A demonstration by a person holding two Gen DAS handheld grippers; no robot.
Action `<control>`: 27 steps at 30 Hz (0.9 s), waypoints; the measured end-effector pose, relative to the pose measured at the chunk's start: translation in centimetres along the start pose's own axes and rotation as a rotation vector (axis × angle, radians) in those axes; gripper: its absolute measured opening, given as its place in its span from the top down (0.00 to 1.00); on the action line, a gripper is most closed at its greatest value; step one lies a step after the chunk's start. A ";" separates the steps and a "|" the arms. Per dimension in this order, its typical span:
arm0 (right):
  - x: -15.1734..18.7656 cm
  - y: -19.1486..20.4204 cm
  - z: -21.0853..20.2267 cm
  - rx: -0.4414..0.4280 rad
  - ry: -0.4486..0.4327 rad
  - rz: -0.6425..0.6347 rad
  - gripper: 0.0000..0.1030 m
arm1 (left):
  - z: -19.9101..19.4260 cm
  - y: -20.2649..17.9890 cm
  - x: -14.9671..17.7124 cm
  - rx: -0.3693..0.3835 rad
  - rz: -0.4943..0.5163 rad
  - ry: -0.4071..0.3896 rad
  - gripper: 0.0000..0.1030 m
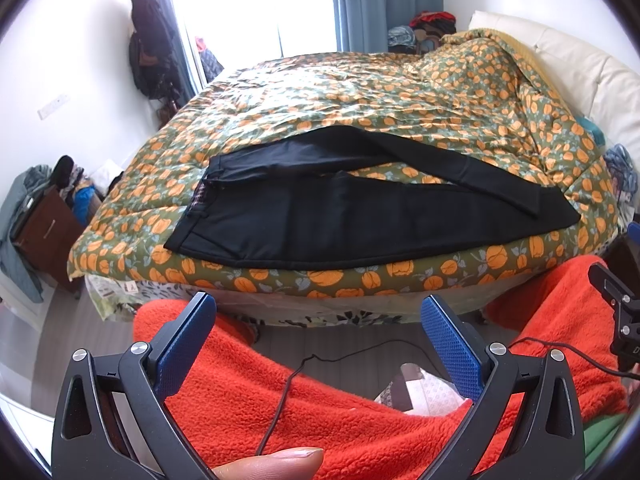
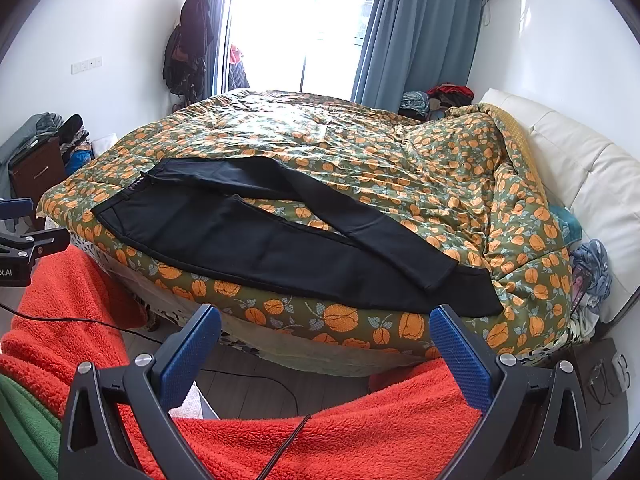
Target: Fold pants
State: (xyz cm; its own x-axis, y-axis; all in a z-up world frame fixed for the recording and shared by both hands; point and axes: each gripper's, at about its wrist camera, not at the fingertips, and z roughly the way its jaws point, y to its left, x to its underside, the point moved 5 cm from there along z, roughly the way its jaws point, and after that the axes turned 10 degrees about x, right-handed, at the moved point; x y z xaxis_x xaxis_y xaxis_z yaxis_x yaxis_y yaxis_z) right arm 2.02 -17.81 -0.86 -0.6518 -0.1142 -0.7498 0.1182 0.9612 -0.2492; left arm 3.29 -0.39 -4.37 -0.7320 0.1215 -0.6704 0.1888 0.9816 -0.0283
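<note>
Ahead, black pants [image 1: 360, 216] lie lengthwise across mid-frame on the bed [image 1: 320, 280], beyond both wide-open, empty hand-held grippers, left hand-held gripper [image 1: 316, 320] and right hand-held gripper [image 2: 326, 332], waistband nearer the left.

Pants [image 1: 320, 216] lie flat on the quilt [image 1: 360, 100], along the bed's near edge. Waistband to the left, leg ends to the right. Far leg crosses over near leg at the right end; the legs part in the middle, quilt showing between. Left gripper [image 1: 318, 320] and right gripper [image 2: 325, 330] both sit before the bed, short of the pants, over fleece-covered legs [image 1: 280, 392]. Headboard [image 2: 560, 152] at right of bed. Window [image 2: 304, 20] behind. Nightstand [image 2: 36, 172] left, beside the bed.
</note>
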 end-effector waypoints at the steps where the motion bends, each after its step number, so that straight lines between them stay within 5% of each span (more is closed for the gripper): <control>1: 0.0 0.0 0.0 0.001 0.000 0.000 0.00 | 0.0 0.0 0.0 0.000 0.000 0.000 0.01; 27: 0.0 0.1 0.1 0.002 0.001 0.001 0.00 | 0.1 -0.2 0.0 0.000 -0.002 0.005 0.01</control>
State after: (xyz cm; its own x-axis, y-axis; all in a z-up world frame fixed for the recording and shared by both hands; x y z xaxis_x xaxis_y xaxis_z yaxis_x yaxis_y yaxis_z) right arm 2.05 -17.78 -0.93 -0.6526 -0.1129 -0.7493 0.1203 0.9609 -0.2496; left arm 3.28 -0.57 -4.46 -0.7354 0.1207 -0.6668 0.1875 0.9818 -0.0291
